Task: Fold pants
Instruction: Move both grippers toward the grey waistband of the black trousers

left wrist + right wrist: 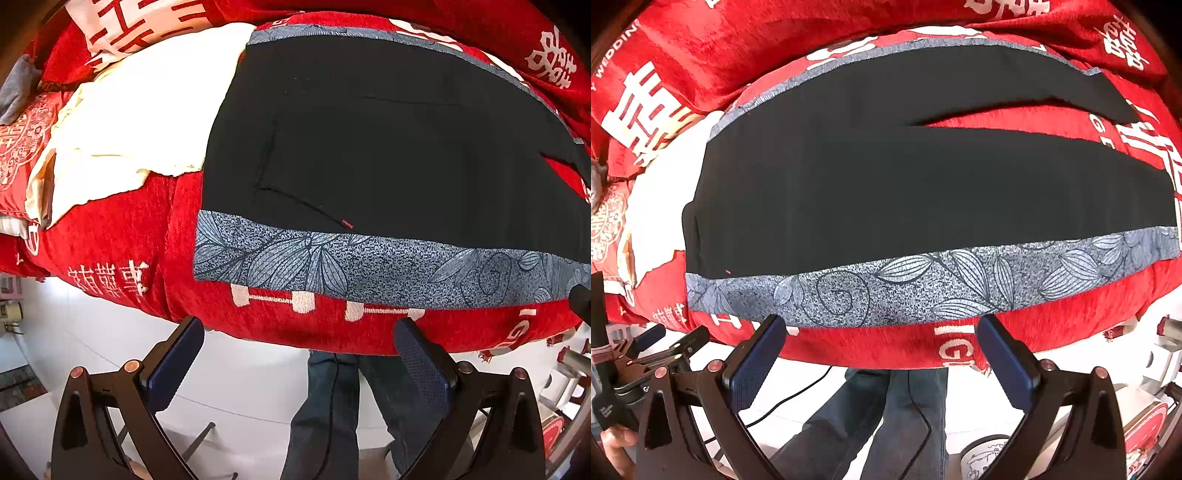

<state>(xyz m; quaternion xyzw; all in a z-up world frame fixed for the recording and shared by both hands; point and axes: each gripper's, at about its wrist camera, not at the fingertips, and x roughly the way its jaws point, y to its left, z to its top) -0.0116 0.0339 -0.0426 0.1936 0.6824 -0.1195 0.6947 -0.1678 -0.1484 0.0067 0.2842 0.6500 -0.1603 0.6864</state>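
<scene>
Black pants (388,140) with grey-blue leaf-print side stripes (369,269) lie spread flat on a red bed cover (122,229). In the right wrist view the pants (886,192) show both legs parted toward the right, with the printed stripe (923,288) along the near edge. My left gripper (299,332) is open and empty, held just off the bed's near edge below the stripe. My right gripper (882,328) is open and empty, also just off the near edge below the stripe.
A cream cloth (140,122) lies on the bed left of the pants. The red cover (1071,325) hangs over the bed edge. The person's jeans-clad legs (332,406) stand on a white floor below. The left gripper tool (635,369) shows at the right view's left edge.
</scene>
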